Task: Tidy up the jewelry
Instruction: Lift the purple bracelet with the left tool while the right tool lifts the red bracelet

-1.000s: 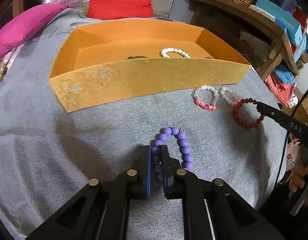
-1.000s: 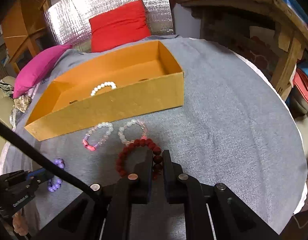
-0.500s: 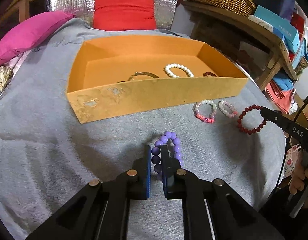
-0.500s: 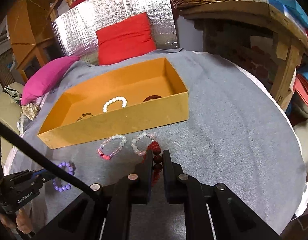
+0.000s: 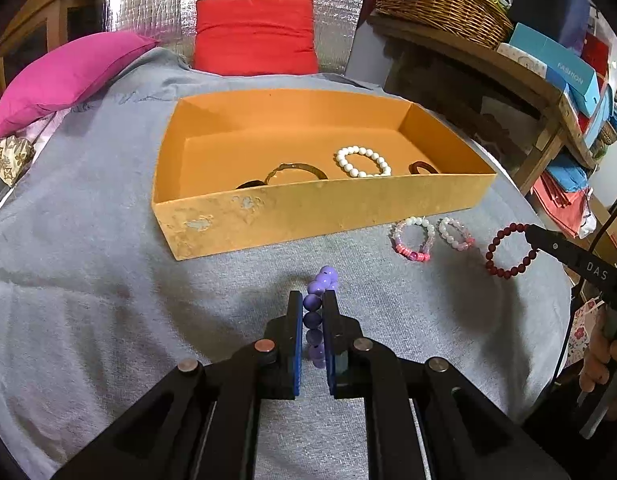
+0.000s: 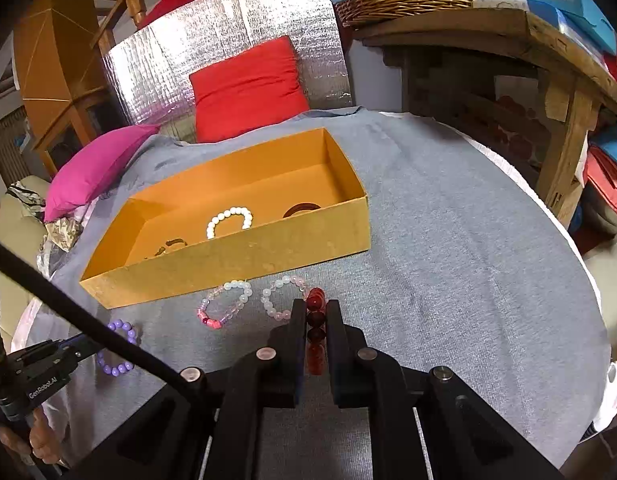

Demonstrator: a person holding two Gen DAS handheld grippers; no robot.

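My left gripper [image 5: 312, 300] is shut on a purple bead bracelet [image 5: 318, 312], held edge-on above the grey cloth in front of the orange box [image 5: 308, 212]. Over to the right, my right gripper [image 6: 315, 308] is shut on a dark red bead bracelet [image 6: 315, 328]; the left wrist view shows that red bracelet [image 5: 508, 250] hanging as a ring. Inside the box lie a white bead bracelet [image 5: 362, 162], a brown bangle [image 5: 296, 170] and a dark ring [image 5: 422, 167]. Two pale pink bead bracelets [image 5: 414, 238] [image 5: 454, 234] rest on the cloth by the box's right front corner.
A grey cloth [image 5: 88, 280] covers the round table. Behind it lie a magenta cushion [image 5: 68, 76] and a red cushion [image 5: 254, 34]. A wooden shelf [image 5: 488, 64] with a wicker basket [image 5: 436, 0] stands at the right. A hand [image 5: 600, 356] holds the right gripper.
Both grippers have lifted their bracelets off the cloth and drawn back; the box's inside now shows more fully. The purple and red bracelets have swung to hang edge-on between the fingers.
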